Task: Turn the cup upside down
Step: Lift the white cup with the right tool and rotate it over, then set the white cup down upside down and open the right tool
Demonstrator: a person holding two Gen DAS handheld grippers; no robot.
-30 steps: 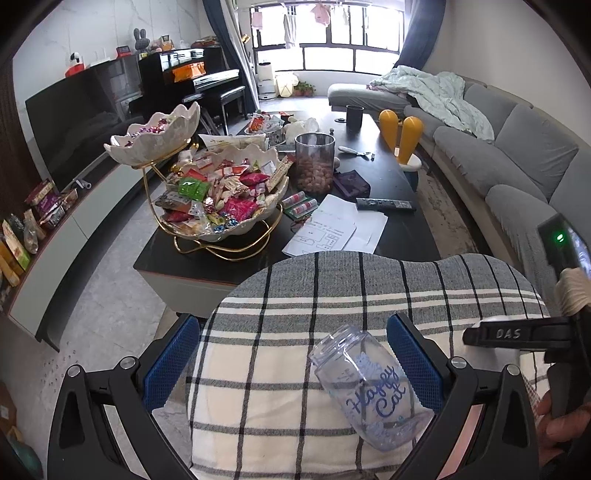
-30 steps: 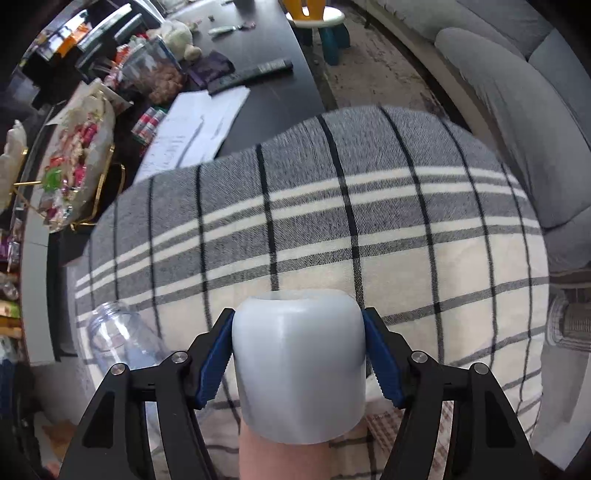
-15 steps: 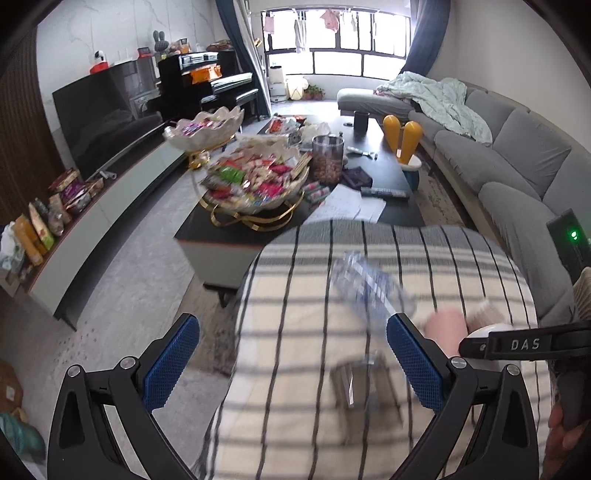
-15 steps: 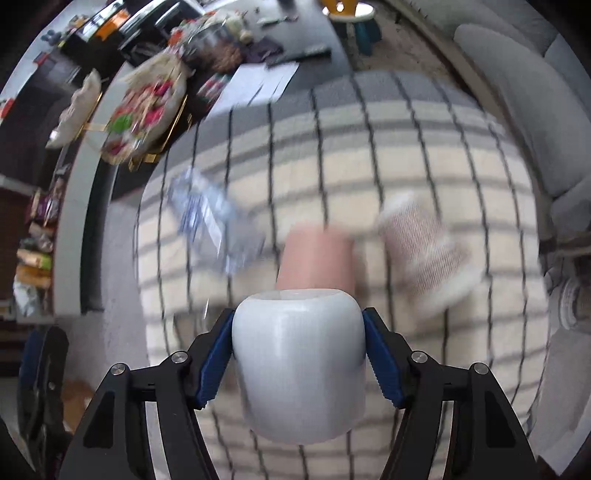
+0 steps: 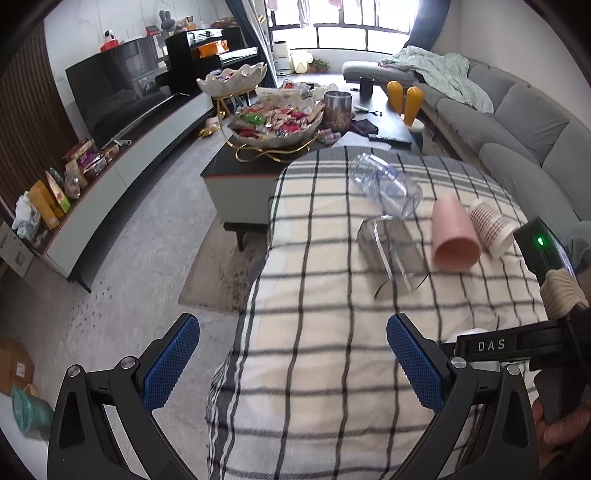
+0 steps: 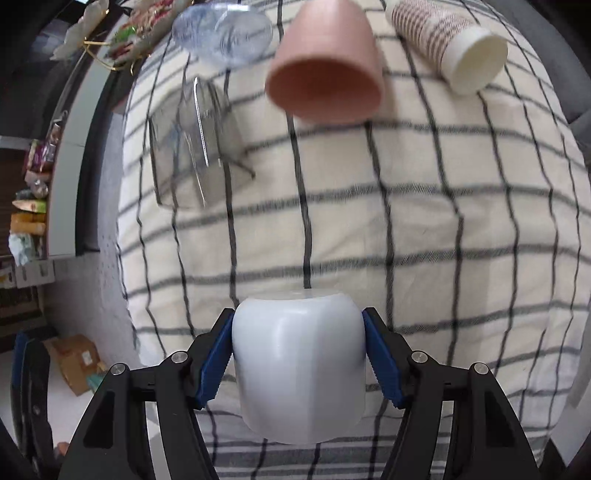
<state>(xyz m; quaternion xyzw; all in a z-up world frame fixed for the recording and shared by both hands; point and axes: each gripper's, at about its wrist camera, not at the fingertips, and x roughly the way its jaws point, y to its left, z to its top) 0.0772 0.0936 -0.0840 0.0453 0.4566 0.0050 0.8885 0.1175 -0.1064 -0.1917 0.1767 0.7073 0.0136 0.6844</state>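
My right gripper (image 6: 298, 354) is shut on a white cup (image 6: 299, 373) and holds it over the checked cloth (image 6: 369, 229), its closed end facing away from me. A pink cup (image 6: 325, 85), a paper cup (image 6: 454, 51), a clear plastic jar (image 6: 225, 33) and a clear glass mug (image 6: 195, 147) lie on their sides at the far end of the cloth. My left gripper (image 5: 291, 362) is open and empty over the cloth's near left part. The same items show in the left wrist view: pink cup (image 5: 452, 236), paper cup (image 5: 491, 225), jar (image 5: 384, 188), mug (image 5: 391, 254).
A dark coffee table (image 5: 221, 166) with a snack bowl stand (image 5: 273, 125) and a jar stands beyond the cloth. A grey sofa (image 5: 524, 129) runs along the right. A TV cabinet (image 5: 122, 173) lines the left. A cardboard box (image 6: 74, 362) sits on the floor.
Both grippers have pulled back toward the near end of the cloth, so the lying cups and jar now sit farther away. The right gripper still holds the white cup.
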